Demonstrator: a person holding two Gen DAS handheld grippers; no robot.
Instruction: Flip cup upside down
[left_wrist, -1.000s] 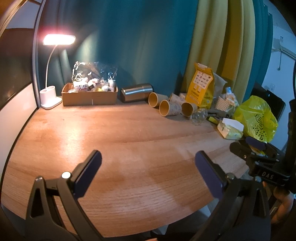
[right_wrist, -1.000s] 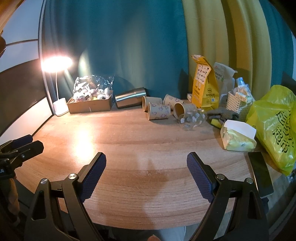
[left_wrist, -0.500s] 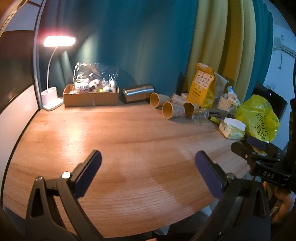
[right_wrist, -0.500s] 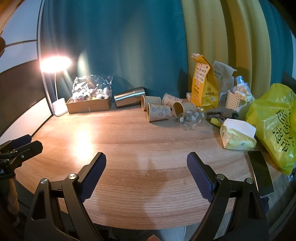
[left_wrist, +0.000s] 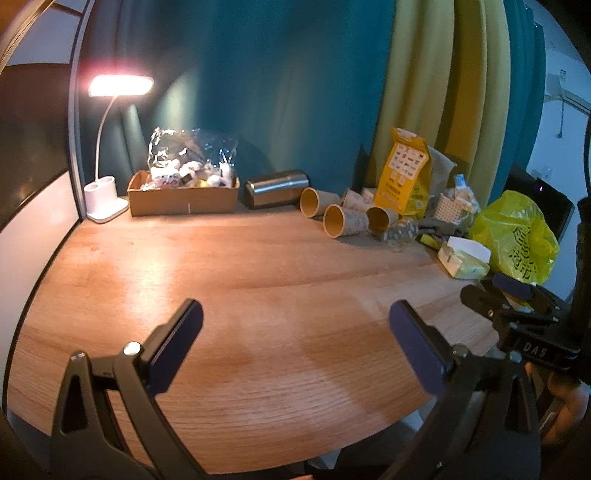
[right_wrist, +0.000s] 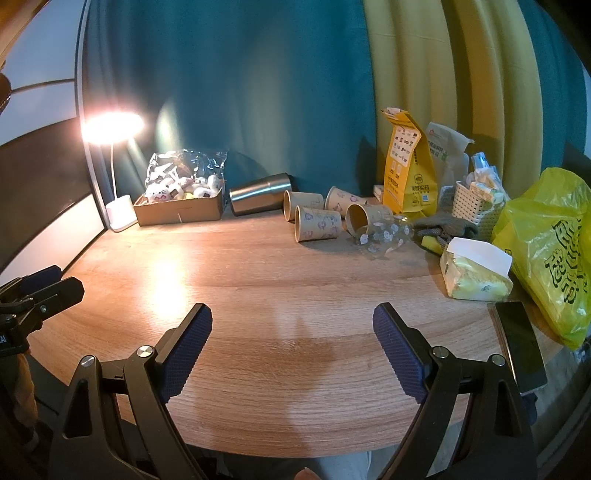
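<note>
Several paper cups lie on their sides at the back of the wooden table; the nearest one (right_wrist: 318, 223) (left_wrist: 345, 226) has its mouth to the left. A clear glass cup (right_wrist: 384, 234) (left_wrist: 400, 233) lies beside them, and a steel tumbler (right_wrist: 260, 194) (left_wrist: 277, 188) lies further left. My left gripper (left_wrist: 295, 332) is open and empty over the near table edge. My right gripper (right_wrist: 291, 332) is open and empty, also near the front edge. Both are far from the cups.
A cardboard box of toys (right_wrist: 181, 206) and a lit desk lamp (left_wrist: 110, 199) stand back left. A yellow carton (right_wrist: 406, 177), basket (right_wrist: 476, 206), tissue pack (right_wrist: 476, 273), yellow plastic bag (right_wrist: 550, 251) and phone (right_wrist: 521, 343) crowd the right side.
Both views shift slightly, the cups sitting a little lower and closer. Both grippers stay open and empty.
</note>
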